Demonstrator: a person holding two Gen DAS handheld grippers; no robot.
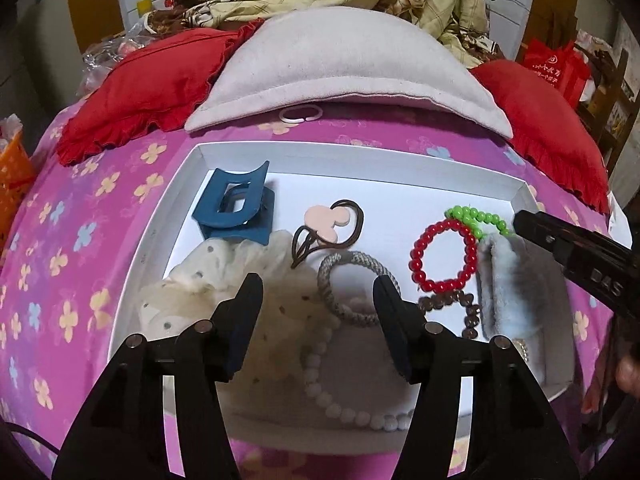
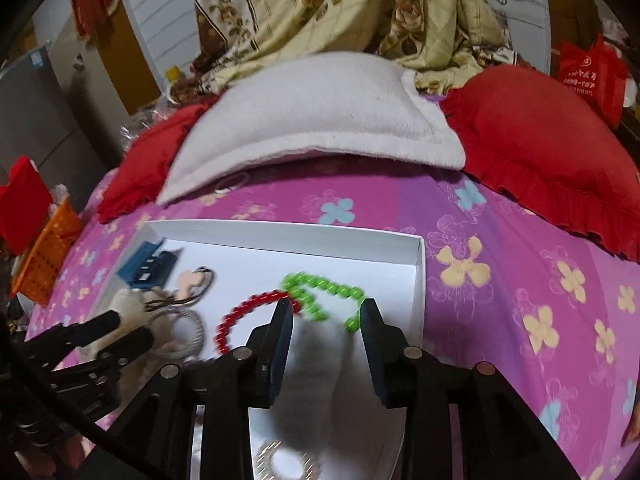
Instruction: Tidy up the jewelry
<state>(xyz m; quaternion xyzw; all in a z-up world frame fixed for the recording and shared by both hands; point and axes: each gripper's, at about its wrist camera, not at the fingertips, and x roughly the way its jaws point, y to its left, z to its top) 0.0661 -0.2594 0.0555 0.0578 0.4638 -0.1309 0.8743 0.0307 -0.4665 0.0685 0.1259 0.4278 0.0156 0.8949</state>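
A shallow white box [image 1: 400, 152] is sitting on a bed covered with a pink flowered sheet [image 1: 100, 200], and the jewelry and hair things are lying inside it. The left claw [image 1: 318, 292] is hovering over the near part of the box with its jaws standing apart and nothing between the pads — below the gap a grey woven hair tie [image 1: 352, 280] and a string of white beads [image 1: 340, 396] are lying on the box floor, with a cream dotted scrunchie [image 1: 208, 280] just to the left. Farther back a blue hair clip [image 1: 236, 208] is lying beside a brown hair tie with a pink charm [image 1: 328, 220]. On the right side of the box a red bead bracelet [image 1: 444, 256] is overlapping a green bead bracelet [image 1: 476, 218], a brown bead bracelet [image 1: 460, 308] is lying just below them, and a grey fluffy piece [image 1: 512, 280] is lying along the right wall. The right claw [image 2: 326, 316] is hanging over that fluffy piece [image 2: 320, 368] with its jaws apart; the piece is showing between the fingers, but the blurred picture is not showing whether the pads are touching it. Behind the box a grey pillow [image 1: 340, 68] is lying between two red frilled cushions [image 1: 152, 88], with a white ring [image 1: 300, 114] at its front edge.
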